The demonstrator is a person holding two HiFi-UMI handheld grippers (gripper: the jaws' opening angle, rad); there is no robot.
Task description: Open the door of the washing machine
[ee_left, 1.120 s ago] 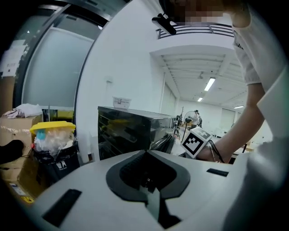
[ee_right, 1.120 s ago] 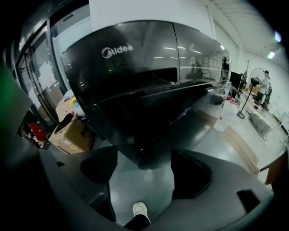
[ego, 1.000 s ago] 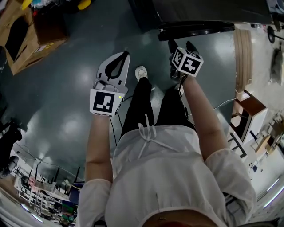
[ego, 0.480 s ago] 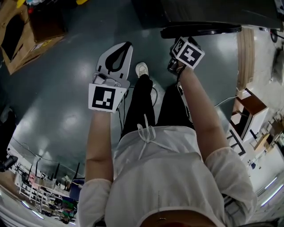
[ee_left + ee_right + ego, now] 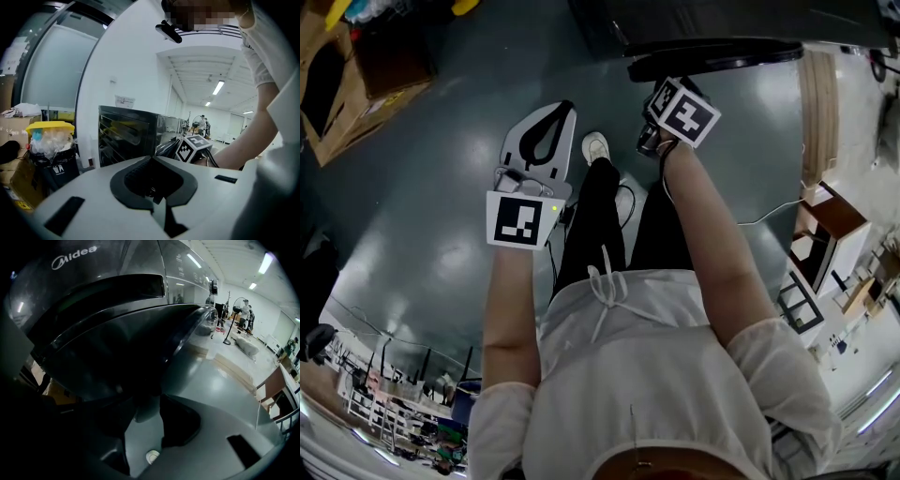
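The dark washing machine stands at the top of the head view, and its round door juts out as a black edge. In the right gripper view the door bulges close ahead, under the maker's logo. My right gripper reaches under that edge. Its jaws have just been closing, and the door's lower rim sits between them, gripped. My left gripper hangs over the floor left of the machine, shut and holding nothing.
Cardboard boxes lie at the upper left of the grey floor. The person's white shoe is between the grippers. A small wooden cabinet and a cable are at the right. A yellow-lidded bin stands beside the machine.
My right gripper has sunk, rolled and narrowed its jaws at the door's edge. The left gripper has drifted slightly, still shut.
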